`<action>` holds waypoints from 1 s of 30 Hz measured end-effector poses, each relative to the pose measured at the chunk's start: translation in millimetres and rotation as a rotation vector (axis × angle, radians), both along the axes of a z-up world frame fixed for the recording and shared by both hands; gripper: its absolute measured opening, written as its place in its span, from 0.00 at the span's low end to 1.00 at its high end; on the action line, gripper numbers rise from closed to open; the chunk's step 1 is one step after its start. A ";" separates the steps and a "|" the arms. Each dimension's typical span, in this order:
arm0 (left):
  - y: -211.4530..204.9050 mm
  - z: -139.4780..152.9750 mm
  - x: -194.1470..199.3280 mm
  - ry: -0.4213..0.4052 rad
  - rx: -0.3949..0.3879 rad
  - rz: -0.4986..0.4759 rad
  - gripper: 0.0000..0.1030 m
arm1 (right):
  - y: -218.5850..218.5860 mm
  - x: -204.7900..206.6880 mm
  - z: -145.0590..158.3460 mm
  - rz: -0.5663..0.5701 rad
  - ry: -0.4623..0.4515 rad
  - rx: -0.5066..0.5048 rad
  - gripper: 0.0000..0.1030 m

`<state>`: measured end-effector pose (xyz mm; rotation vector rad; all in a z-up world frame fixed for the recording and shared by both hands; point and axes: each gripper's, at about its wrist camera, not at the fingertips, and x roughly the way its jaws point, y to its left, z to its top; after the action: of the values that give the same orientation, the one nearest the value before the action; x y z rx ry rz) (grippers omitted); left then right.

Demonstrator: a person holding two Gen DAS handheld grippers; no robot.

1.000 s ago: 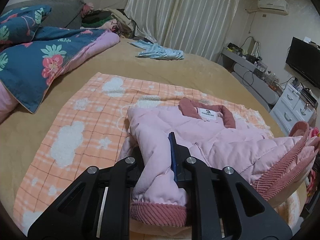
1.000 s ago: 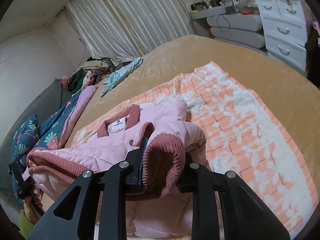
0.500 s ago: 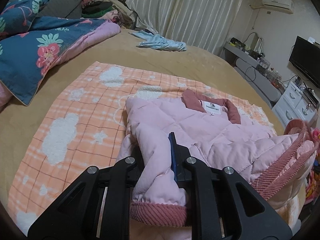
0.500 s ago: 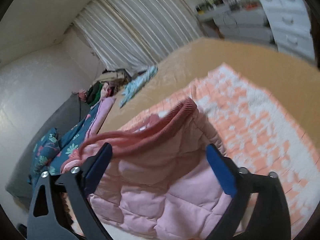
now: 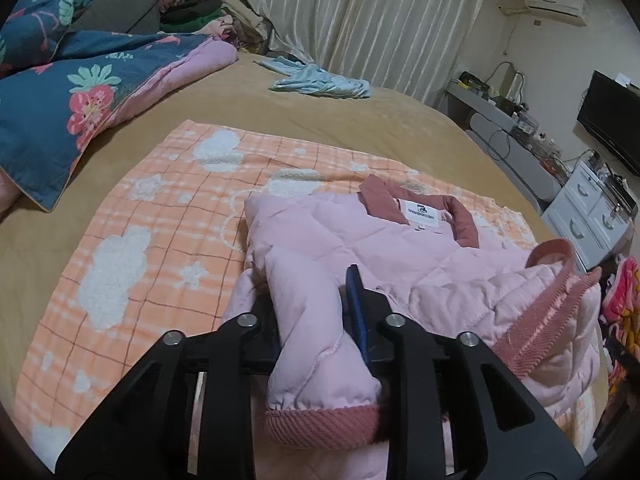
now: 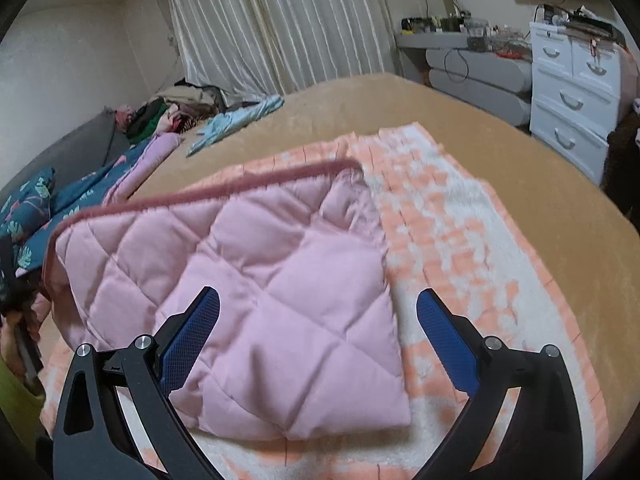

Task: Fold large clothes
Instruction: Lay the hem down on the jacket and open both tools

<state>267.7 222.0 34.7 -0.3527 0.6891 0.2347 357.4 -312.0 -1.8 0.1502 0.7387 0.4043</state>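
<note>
A pink quilted jacket [image 5: 400,260] with a dark-pink collar lies on an orange checked blanket [image 5: 140,240] on the bed. My left gripper [image 5: 308,292] has the jacket's left sleeve [image 5: 312,360] between its fingers. Its jaws are opening, and a thin dark gap shows beside the blue pad [image 5: 356,312]. In the right wrist view the jacket [image 6: 260,272] lies folded over, quilted lining up, its ribbed hem along the far edge. My right gripper [image 6: 318,294] hovers over it, jaws wide and still opening, holding nothing.
A blue floral quilt [image 5: 60,100] fills the bed's left side, with a clothes pile [image 5: 200,16] behind it. A light-blue garment [image 5: 320,80] lies near the curtains. White drawers [image 6: 572,92] and a grey desk [image 6: 480,68] stand past the bed's right edge.
My right gripper opened and let go of the ribbed hem, which now rests folded over the jacket. My left jaws have parted slightly around the sleeve.
</note>
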 end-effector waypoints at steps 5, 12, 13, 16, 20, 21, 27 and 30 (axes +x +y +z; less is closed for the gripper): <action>-5.5 15.8 -4.2 -0.031 -0.020 -0.029 0.56 | 3.4 2.4 -13.4 0.006 0.023 -0.004 0.95; -32.7 55.3 -20.9 -0.116 0.077 -0.063 0.89 | 13.2 -4.8 -5.0 0.024 0.003 -0.032 0.95; -36.7 60.8 -23.1 -0.123 0.092 -0.072 0.89 | 14.2 -7.6 -2.0 0.027 -0.005 -0.031 0.95; -43.1 73.1 -30.4 -0.133 0.101 -0.083 0.91 | 14.1 -14.1 5.3 0.033 -0.026 -0.025 0.95; -44.1 78.3 -38.7 -0.132 0.119 -0.074 0.91 | 12.4 -26.6 18.7 0.034 -0.063 -0.014 0.95; -43.4 77.6 -40.5 -0.124 0.123 -0.069 0.91 | 11.2 -30.0 21.5 0.030 -0.072 -0.012 0.95; -39.9 64.3 -50.2 -0.072 0.132 -0.057 0.91 | 7.3 -45.0 29.0 0.016 -0.107 -0.057 0.95; -38.8 54.4 -55.5 -0.050 0.140 -0.048 0.91 | 4.2 -48.7 25.1 0.008 -0.104 -0.077 0.96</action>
<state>212.2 183.2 89.0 -0.2076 0.6277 0.2259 308.7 -307.8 23.3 0.0531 0.6517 0.3876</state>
